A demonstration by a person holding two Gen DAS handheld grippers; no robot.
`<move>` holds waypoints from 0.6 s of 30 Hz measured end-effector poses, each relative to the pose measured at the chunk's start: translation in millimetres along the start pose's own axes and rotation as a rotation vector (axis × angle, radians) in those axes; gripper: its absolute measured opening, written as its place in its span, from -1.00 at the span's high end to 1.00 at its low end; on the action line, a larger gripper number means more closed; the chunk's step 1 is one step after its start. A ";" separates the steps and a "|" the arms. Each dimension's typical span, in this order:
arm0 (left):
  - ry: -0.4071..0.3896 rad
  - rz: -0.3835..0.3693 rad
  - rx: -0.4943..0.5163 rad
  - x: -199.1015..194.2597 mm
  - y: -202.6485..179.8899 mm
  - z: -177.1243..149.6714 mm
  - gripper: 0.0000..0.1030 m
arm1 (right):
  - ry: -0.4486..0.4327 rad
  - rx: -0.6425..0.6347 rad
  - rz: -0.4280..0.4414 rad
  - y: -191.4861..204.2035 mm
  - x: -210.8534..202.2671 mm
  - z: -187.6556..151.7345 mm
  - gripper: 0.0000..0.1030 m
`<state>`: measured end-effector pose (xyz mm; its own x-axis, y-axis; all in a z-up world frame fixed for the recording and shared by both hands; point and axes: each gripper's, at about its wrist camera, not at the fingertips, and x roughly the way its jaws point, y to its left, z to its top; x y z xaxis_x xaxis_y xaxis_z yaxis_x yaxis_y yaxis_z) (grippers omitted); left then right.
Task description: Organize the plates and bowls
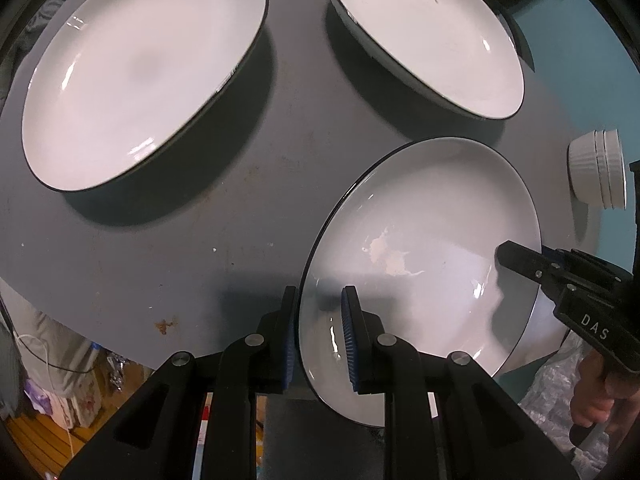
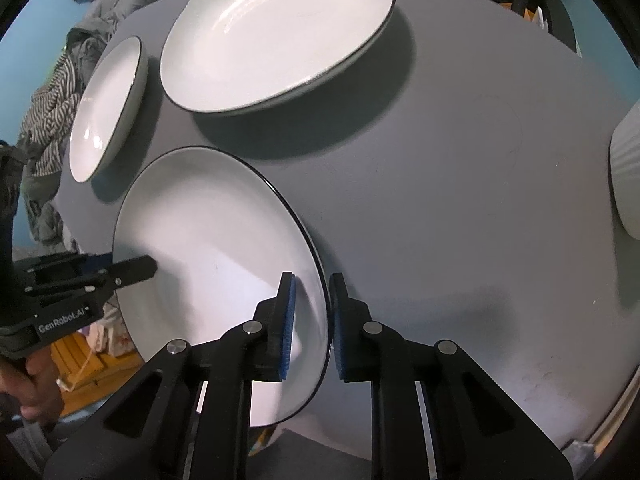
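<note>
Over the near edge of the grey bench (image 1: 180,240), a white plate with a dark rim (image 1: 420,248) was held between both pairs of tongs, apparently lifted slightly and tilted. The left tongs (image 1: 320,336) were clamped on its rim at one side, one blue-padded finger under the rim and the other on the plate's inner face. The right tongs (image 2: 310,326) were clamped on the opposite rim in the same way, the dark edge being pinched between the blue pads (image 2: 289,320). A pale smear was seen on the plate's face near the middle. Beyond the held plate, two more white dishes with dark rims were set on the bench: a large plate (image 1: 140,76) to its far left and a deeper bowl (image 1: 432,36) directly beyond it, both well apart from it. A small stack of white ribbed cups (image 1: 598,168) was placed to the right of the held plate. Clothing (image 2: 60,92) was heaped past the bench's far edge.
</note>
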<state>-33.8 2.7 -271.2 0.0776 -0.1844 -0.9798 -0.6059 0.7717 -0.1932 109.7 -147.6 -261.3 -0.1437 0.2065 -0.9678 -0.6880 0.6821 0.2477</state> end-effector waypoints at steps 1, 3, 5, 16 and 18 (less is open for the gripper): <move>-0.004 -0.001 -0.002 -2.0 1.0 2.0 0.61 | -0.003 0.001 0.001 0.4 -2.0 2.4 0.68; -0.010 -0.004 -0.009 -3.1 2.6 4.6 0.60 | -0.008 -0.002 0.001 1.7 -5.7 7.0 0.69; -0.017 -0.008 -0.015 -7.7 2.9 9.4 0.60 | -0.017 -0.005 0.002 1.9 -9.1 9.8 0.69; -0.088 0.013 -0.018 -45.2 -4.2 51.3 0.59 | -0.071 -0.014 0.011 5.1 -31.0 43.6 0.71; -0.099 0.018 -0.013 -49.4 -6.2 63.4 0.58 | -0.077 -0.022 0.009 5.3 -32.8 49.2 0.71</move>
<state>16.4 45.7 -224.8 0.1443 -0.1089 -0.9835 -0.6182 0.7662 -0.1755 145.8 -116.2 -226.1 -0.0949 0.2665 -0.9591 -0.7024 0.6649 0.2542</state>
